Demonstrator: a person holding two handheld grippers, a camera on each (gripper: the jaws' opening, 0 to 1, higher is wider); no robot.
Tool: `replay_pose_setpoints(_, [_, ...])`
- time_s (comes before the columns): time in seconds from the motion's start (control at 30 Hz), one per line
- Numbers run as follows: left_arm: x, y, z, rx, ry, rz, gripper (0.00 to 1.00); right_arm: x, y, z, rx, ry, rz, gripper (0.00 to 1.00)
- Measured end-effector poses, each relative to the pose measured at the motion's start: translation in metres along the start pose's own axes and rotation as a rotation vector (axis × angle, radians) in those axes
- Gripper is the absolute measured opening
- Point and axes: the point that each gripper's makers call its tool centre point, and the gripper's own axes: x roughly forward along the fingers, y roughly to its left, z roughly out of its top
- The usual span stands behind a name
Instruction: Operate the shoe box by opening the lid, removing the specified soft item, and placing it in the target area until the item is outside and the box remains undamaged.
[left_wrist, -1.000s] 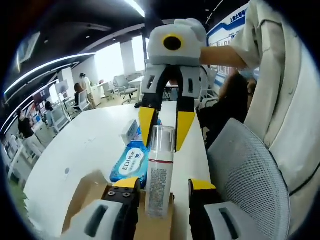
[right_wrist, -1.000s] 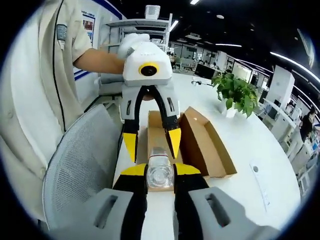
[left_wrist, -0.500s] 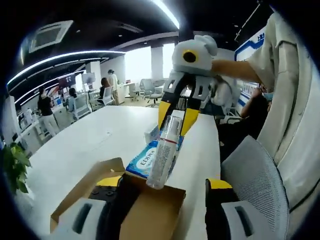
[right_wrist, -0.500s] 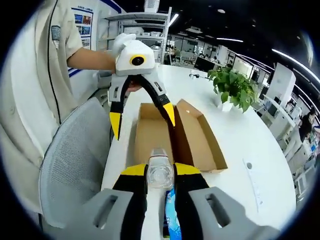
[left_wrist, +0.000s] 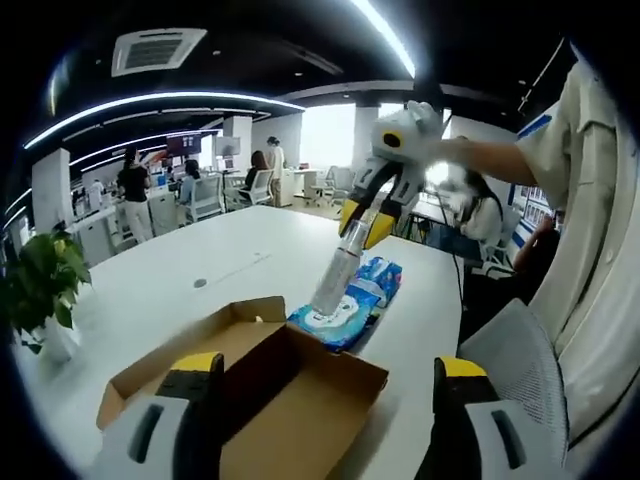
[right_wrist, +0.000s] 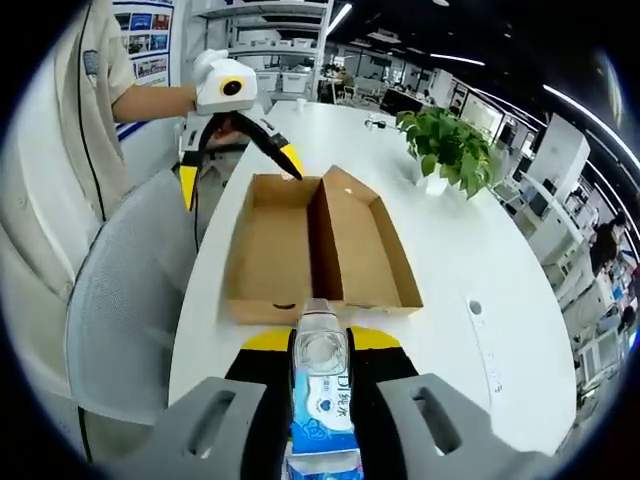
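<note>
One bottle (right_wrist: 321, 352) sits clamped between right tongs (right_wrist: 320, 345), above wipes pack (right_wrist: 322, 415).

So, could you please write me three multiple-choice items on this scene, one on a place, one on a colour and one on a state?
1. Where is the blue wipes pack?
A. inside the box
B. on the white table, beyond the box
C. on the chair

2. What colour are the jaw tips of the left hand-held gripper?
A. yellow
B. red
C. green

3. How is the shoe box?
A. taped shut
B. crushed flat
C. open, lid folded out beside it

Answers: 1 B, the pack lies flat on the table past the box; 2 A, both tips are yellow; 3 C, both cardboard halves lie open. The right hand-held gripper grips a clear bottle.
</note>
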Motion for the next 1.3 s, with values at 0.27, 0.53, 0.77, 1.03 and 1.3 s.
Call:
replay_pose_setpoints(0.27, [-0.018, 0.011, -0.002, -0.012, -0.015, 0.082, 0.99, 0.0, -0.025, -0.026, 0.015, 0.079, -0.02, 0.17])
replay_pose_setpoints(0.53, [-0.04, 0.022, -0.013, -0.045, -0.012, 0.172, 1.0, 0.008, -0.049, -0.047, 0.009, 0.148, -0.039, 0.17])
replay_pose_setpoints(0.77, [-0.057, 0.027, -0.022, -0.06, -0.017, 0.226, 1.0, 0.016, -0.065, -0.065, 0.012, 0.208, -0.041, 0.17])
replay_pose_setpoints(1.03, [-0.073, 0.031, -0.032, -0.075, -0.01, 0.267, 1.0, 0.028, -0.081, -0.08, 0.027, 0.262, -0.039, 0.17])
replay_pose_setpoints(1.3, [-0.085, 0.036, -0.042, -0.094, -0.005, 0.307, 1.0, 0.038, -0.088, -0.093, 0.044, 0.328, -0.02, 0.17])
